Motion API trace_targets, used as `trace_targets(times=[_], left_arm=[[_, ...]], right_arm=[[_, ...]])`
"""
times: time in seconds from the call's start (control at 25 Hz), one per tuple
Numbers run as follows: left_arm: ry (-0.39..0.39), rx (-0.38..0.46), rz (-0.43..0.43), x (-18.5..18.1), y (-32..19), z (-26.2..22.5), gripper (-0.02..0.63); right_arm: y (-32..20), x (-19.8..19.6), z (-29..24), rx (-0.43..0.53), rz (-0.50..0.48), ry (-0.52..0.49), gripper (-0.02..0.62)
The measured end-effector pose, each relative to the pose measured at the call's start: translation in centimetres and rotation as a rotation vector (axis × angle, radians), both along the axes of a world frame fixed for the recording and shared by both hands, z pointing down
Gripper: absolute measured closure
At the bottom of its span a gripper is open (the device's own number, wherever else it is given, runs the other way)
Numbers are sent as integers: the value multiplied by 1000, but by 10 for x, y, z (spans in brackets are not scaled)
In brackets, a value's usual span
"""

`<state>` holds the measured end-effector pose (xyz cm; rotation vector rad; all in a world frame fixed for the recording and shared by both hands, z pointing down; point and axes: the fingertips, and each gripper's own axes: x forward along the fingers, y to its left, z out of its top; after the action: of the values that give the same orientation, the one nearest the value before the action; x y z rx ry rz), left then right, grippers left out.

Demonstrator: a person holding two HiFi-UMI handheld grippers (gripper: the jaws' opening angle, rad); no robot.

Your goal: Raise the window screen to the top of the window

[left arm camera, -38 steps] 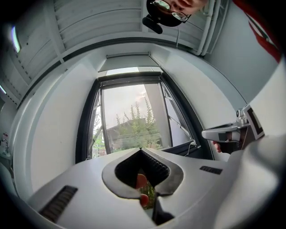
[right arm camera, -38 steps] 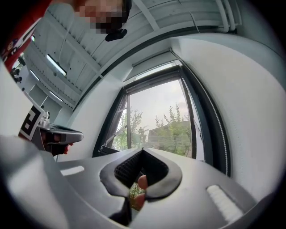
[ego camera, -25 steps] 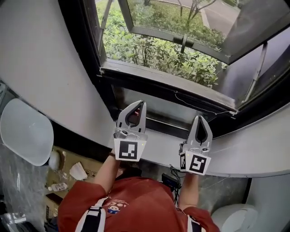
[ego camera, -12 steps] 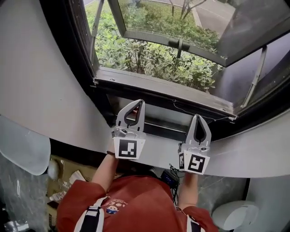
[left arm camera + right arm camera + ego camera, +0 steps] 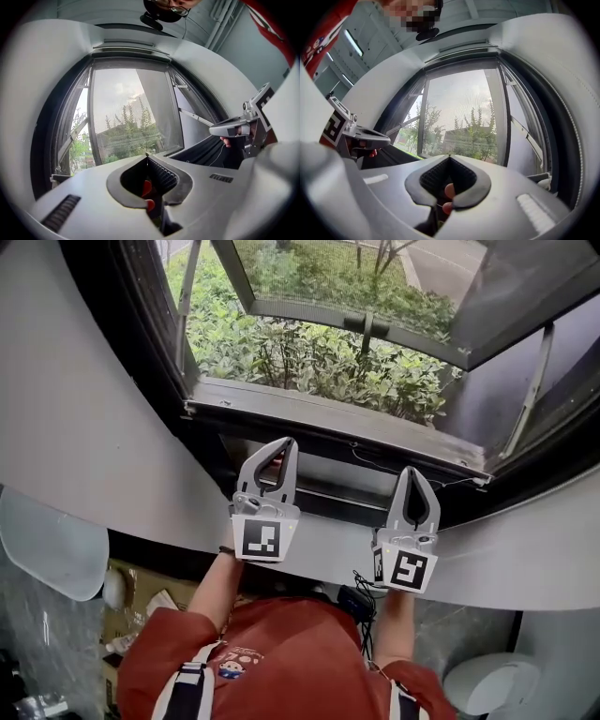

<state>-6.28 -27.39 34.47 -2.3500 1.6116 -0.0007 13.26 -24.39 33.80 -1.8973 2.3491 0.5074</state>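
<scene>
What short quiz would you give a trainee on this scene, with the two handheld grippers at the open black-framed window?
1. True or false: the grey two-jaw left gripper has something clamped between its jaws.
2. What lies outside the open black-framed window? A. green leafy shrubs B. a brick wall C. parked bicycles
3. Fill in: the grey two-jaw right gripper has its jaws ___.
Key: 1 false; 2 A; 3 shut.
</scene>
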Motion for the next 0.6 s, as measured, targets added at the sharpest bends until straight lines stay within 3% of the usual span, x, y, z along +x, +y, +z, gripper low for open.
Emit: trace_targets(times=[0.28,0.48,0.52,0.6], left_arm=[[-234,-15,1,7,-9,24,571],[-490,7,-20,5,-16,39,548],[-548,11,-26,3,-18,41,538],[-654,19,-36,-1,-21,45,522]], right_arm=[[-12,-13,7,-14,-13,235,584],[-21,-12,21,-72,11,403,583],[-23,-13,25,-84,1,441,521],[-27,-14,32,-108,-15,529,485]])
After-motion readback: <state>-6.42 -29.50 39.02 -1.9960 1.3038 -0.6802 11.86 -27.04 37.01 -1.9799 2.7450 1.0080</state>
